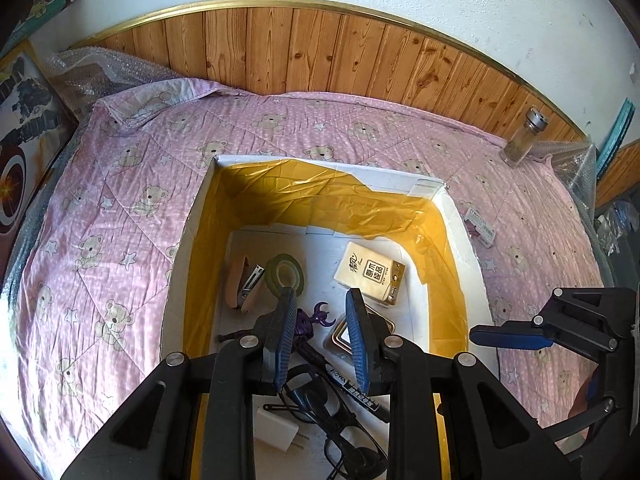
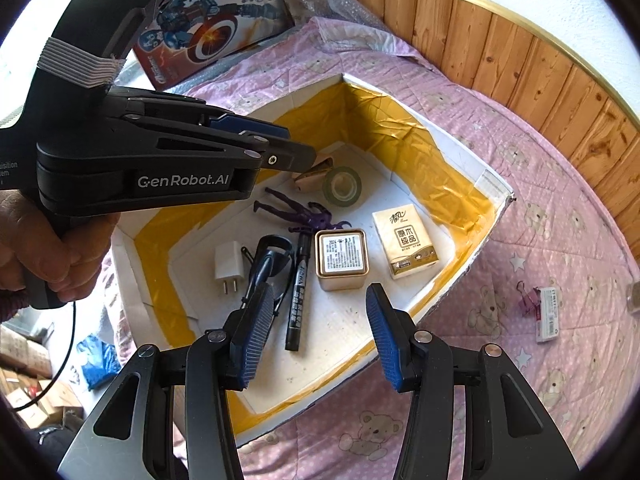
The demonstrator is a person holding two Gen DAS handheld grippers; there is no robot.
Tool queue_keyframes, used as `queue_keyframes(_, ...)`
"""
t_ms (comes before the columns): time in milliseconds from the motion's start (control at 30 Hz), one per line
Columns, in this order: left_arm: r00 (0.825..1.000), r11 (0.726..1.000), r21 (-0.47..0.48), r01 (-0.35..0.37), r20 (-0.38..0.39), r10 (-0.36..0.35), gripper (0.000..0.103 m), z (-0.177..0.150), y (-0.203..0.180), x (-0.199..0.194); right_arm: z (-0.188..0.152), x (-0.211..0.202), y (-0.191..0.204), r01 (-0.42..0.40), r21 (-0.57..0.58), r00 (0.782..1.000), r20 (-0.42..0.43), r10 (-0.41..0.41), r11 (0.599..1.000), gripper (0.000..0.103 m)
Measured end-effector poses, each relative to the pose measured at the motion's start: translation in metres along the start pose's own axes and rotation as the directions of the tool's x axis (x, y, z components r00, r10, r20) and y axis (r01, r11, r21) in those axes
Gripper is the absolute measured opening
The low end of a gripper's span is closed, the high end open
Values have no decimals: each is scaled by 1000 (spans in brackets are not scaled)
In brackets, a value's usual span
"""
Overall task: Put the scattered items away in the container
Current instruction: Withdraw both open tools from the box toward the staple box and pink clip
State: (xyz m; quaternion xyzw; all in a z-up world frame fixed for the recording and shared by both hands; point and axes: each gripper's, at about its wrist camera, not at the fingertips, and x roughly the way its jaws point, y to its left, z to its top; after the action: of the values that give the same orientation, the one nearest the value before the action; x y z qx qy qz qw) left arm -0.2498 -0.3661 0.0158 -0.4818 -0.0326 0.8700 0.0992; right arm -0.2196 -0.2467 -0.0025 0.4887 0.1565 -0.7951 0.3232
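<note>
Fingers of right gripper (image 2: 320, 336) spread, empty, above the container (image 2: 490, 184). Left gripper (image 1: 320, 336) likewise parted, empty. Remaining white packet (image 2: 548, 314) well right of right fingers, long axis running away; right hand nearer.

Glasses (image 1: 344, 432) partly behind hand-held gripper (image 1: 320, 340)

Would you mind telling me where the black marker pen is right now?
In the right wrist view the marker pen lies on the floor of the box, between the black glasses on its left and the square tin on its right.
</note>
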Motion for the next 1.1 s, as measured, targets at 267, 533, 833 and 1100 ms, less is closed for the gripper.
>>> queue_keyframes(267,1000,1000,27,-6,19,5,27,-10,-15,-23,-18,-16,12,-28,33,999,30,27,999,52)
queue_keyframes(533,1000,999,38,-8,26,7,27,-29,-30,-40,-41,-26,23,-73,82,996,64,68,994,52)
queue_keyframes(833,998,998,59,33,46,-36,33,-47,-67,-59,-87,-55,6,-118,205,983,159,86,972,52)
queue_keyframes(1100,993,990,95,106,38,-110,41,-50,-124,-54,-139,-69,-50,-106,356,982,186,41,929,52)
